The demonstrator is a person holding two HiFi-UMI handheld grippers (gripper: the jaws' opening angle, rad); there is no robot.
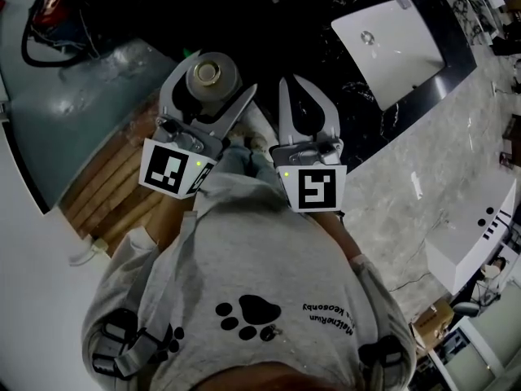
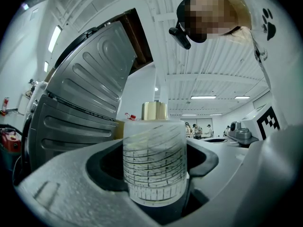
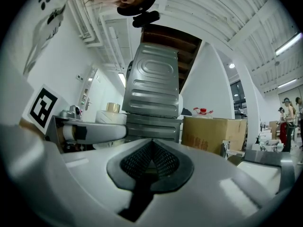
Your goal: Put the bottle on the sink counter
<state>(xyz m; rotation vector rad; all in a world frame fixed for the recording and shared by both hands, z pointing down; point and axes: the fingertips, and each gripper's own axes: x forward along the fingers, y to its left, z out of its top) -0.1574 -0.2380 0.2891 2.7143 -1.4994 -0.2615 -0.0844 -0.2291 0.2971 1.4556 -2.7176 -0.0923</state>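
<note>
A frosted white bottle (image 1: 210,73) with a gold cap stands upright between the jaws of my left gripper (image 1: 210,90), which is shut on its body. In the left gripper view the bottle (image 2: 154,167) fills the middle and shows faint grid lines. Just to its right my right gripper (image 1: 299,84) is shut with nothing in it. In its own view the mesh pads (image 3: 150,161) meet at the tip. The white sink basin (image 1: 389,35) sits in a black marble counter (image 1: 358,108) ahead and to the right, apart from both grippers.
A grey ribbed metal appliance (image 1: 89,96) stands to the left, also seen ahead in the right gripper view as a tall metal appliance (image 3: 154,93). A cardboard box (image 3: 213,132) sits beside it. Wooden slats (image 1: 110,194) lie low on the left, and pale marble floor (image 1: 440,161) spreads right.
</note>
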